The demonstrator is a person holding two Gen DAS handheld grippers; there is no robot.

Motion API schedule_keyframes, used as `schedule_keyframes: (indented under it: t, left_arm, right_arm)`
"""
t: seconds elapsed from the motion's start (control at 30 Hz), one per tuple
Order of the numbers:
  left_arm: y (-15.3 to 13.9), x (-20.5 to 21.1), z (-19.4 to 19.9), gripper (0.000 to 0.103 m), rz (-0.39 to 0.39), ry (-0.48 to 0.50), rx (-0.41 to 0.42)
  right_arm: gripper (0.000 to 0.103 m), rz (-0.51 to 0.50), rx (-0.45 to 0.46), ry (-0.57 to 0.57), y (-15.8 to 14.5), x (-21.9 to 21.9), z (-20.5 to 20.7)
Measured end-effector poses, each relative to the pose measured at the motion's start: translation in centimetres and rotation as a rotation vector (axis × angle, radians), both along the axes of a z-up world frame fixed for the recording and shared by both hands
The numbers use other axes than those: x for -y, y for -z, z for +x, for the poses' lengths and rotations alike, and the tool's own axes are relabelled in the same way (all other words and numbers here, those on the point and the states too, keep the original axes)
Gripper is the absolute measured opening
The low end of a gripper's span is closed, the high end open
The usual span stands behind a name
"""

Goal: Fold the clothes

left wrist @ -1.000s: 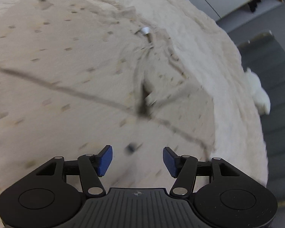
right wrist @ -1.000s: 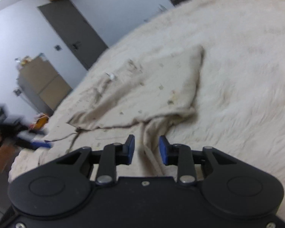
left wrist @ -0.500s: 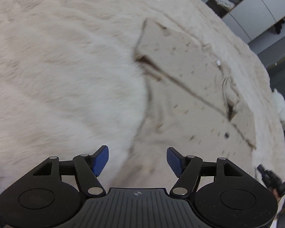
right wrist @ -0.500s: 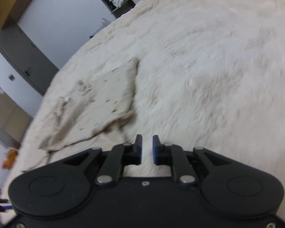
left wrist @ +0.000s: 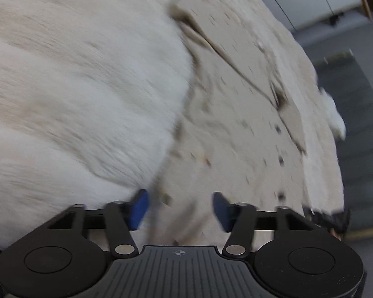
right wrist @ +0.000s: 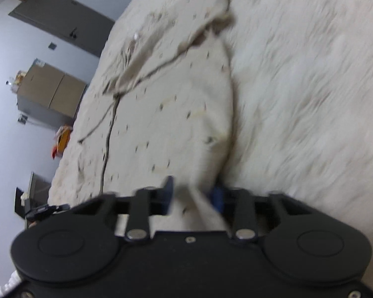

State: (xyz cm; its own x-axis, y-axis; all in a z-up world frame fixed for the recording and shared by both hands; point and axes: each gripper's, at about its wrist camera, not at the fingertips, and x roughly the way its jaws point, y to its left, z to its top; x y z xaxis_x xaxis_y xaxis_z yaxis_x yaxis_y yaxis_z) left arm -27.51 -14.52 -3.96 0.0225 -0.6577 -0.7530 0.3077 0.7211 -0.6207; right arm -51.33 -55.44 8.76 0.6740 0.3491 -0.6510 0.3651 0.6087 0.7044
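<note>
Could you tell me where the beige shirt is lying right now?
The beige shirt is spread flat on the fluffy white blanket, near its left edge in the right wrist view, its near edge reaching between the fingers of the right claw.

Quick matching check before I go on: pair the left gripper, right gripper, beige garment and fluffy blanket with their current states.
Things:
1. left gripper
2. right gripper
3. beige garment
4. fluffy blanket

States:
A. white pile, lying under everything
B. partly folded, speckled with small dark marks
C. open, with nothing gripped
D. open, with a fold of cloth between its fingers

Pairs: 1-C, 2-D, 3-B, 4-A
</note>
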Motion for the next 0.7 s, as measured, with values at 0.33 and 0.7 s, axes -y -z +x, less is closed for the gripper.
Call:
schedule_keyframes:
  t: [0.33, 0.7]
  left_arm:
    - [-5.5, -5.3, -1.7, 0.0, -0.103, -0.07, 0.054]
    - [-5.5, -4.2, -0.3, 0.037, 0.091, -0.074, 0.132]
  right_arm:
    - [0.002, -0.055, 0.085, -0.013, -6.2, -0.5, -3.5]
    - [0.019, -0.378, -0.084, -0.046, -8.2, -0.9, -3.0]
